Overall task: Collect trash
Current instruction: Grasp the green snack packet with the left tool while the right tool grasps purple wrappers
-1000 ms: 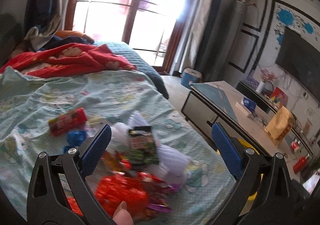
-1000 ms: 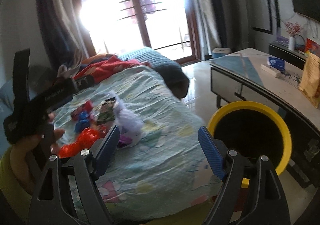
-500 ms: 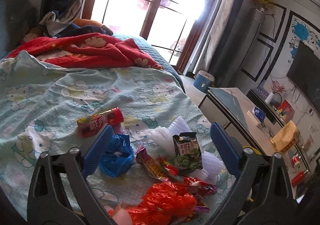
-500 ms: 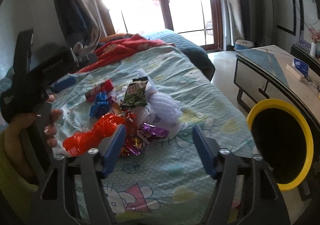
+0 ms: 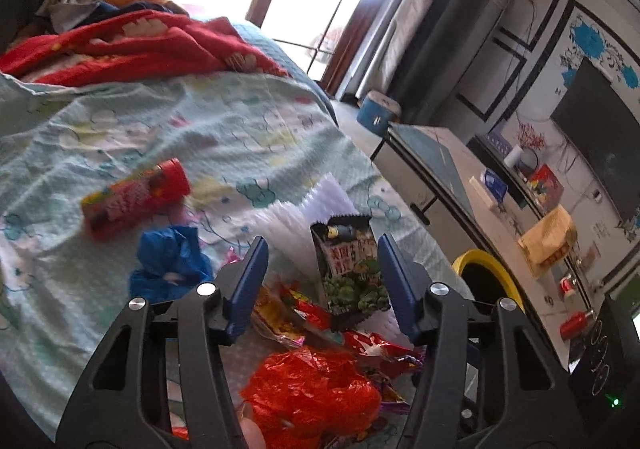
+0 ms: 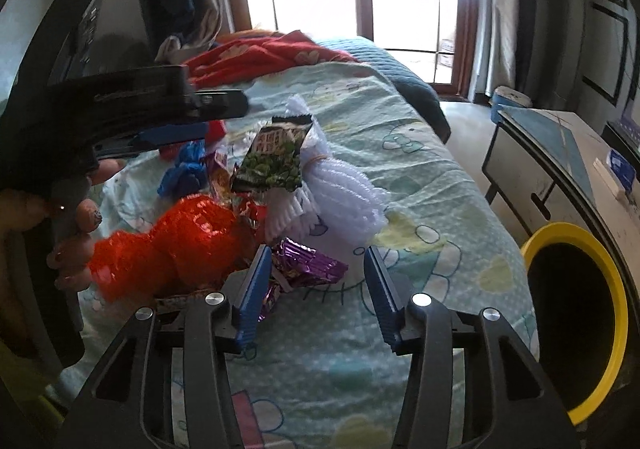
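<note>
Trash lies heaped on the bedspread: a green-black snack packet (image 5: 352,269) (image 6: 274,157), white foam netting (image 6: 340,193) (image 5: 296,213), a crumpled red bag (image 5: 312,389) (image 6: 188,237), a blue wad (image 5: 170,261) (image 6: 186,169), a red tube (image 5: 136,199) and a purple wrapper (image 6: 308,263). My left gripper (image 5: 320,281) hangs open just above the snack packet. My right gripper (image 6: 312,287) is open, low over the purple wrapper. A yellow-rimmed black bin (image 6: 576,313) (image 5: 486,281) stands beside the bed.
A red blanket (image 5: 132,45) is bunched at the head of the bed. To the right a low table (image 5: 492,201) carries a yellow bag and small boxes. A blue bucket (image 5: 378,113) stands near the window. A hand (image 6: 76,217) holds the left gripper.
Both grippers have dropped closer to the trash pile. The left one's jaws have narrowed around the snack packet; the right one has come up to the purple wrapper.
</note>
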{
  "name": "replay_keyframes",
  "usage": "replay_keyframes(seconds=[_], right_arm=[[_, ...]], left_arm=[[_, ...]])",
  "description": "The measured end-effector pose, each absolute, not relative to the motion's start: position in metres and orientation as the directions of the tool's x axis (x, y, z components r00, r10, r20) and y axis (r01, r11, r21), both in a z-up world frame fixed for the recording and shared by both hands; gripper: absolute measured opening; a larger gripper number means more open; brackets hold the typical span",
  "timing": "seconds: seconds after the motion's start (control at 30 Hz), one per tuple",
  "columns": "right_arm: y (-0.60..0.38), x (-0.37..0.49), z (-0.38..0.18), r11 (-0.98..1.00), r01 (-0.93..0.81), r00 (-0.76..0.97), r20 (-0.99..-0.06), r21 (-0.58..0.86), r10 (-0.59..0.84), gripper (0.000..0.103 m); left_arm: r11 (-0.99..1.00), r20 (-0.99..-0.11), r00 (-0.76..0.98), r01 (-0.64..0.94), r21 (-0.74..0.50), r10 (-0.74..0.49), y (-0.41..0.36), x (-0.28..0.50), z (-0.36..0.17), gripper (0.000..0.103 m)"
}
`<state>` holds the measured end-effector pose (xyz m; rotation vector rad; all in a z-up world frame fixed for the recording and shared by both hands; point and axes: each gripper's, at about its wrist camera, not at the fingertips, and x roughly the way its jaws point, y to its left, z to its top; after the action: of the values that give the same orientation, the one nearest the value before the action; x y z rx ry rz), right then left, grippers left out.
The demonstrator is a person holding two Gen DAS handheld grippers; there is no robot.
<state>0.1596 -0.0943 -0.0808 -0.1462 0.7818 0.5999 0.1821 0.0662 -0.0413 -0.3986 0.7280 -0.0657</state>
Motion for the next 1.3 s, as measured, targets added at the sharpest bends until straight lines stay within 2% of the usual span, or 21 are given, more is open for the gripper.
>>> replay_keyframes(seconds=[0.1,0.23,0.3,0.43,0.7,0.97,1.3], right_arm=[[-0.091,0.165,-0.088,0.808,-0.58,0.527,-0.708,0.104,0.47,0.037],[-0.088,0.164,-0.093,0.783,-0.606,0.488,-0.714,0.138,0.503,0.02],[-0.089,0.162,-0.094,0.776,-0.615,0.482,-0.712,0.139,0.51,0.02],[-0.089,0.158,-0.091,0.769,-0.622,0.474,-0.709,0.149,0.522,0.016],[-0.1,0.153,-0.083,0.795,-0.589,0.493,-0.714,0.147,0.498,0.015],[-0.114,0.148,-0.075,0.815,-0.56,0.517,-0.707,0.147,0.483,0.015],[-0.132,0.139,-0.058,0.839,-0.521,0.564,-0.675,0.155,0.475,0.014]], left_arm=[[0.931,-0.656,0.729,-0.07,-0.358,-0.197,0.059,0.188,-0.049,0.048],[0.926,-0.677,0.702,-0.066,-0.371,-0.221,0.055,0.195,-0.059,0.048],[0.925,-0.685,0.692,-0.068,-0.374,-0.227,0.054,0.196,-0.063,0.047],[0.921,-0.693,0.681,-0.066,-0.383,-0.239,0.052,0.198,-0.068,0.038],[0.908,-0.687,0.676,-0.06,-0.415,-0.269,0.052,0.196,-0.069,0.01],[0.9,-0.639,0.715,-0.034,-0.435,-0.282,0.058,0.185,-0.052,0.003],[0.896,-0.579,0.772,-0.028,-0.444,-0.263,0.072,0.168,-0.025,0.003]])
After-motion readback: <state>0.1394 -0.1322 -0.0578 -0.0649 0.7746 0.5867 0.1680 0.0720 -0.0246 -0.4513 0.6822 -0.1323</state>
